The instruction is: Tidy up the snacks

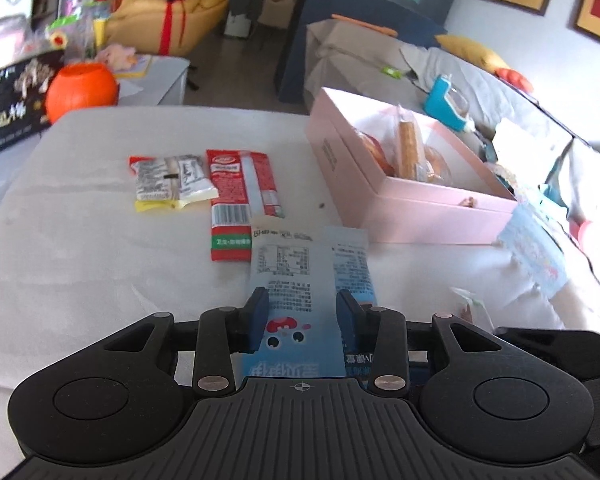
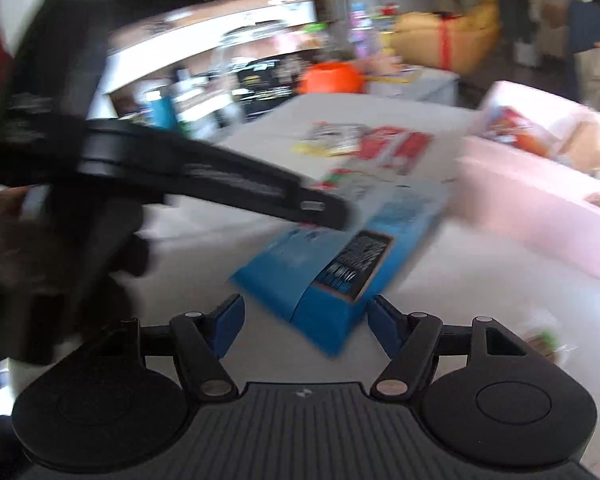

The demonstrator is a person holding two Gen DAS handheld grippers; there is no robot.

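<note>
Left gripper (image 1: 302, 312) is clamped on the blue packet (image 1: 300, 280), holding it just above the table (image 1: 80, 260) near the pink box (image 1: 400, 200). Right gripper (image 2: 304, 320) is released, its jaws apart beside the packet's end.

The near-left stretch of the white table (image 1: 80, 248) lies bare, giving a gripper free passage. Ahead, the red packet (image 1: 236, 200) and the grey-and-yellow packets (image 1: 168, 180) block the middle, the pink box (image 1: 400, 196) (snacks inside) walls off the right
</note>
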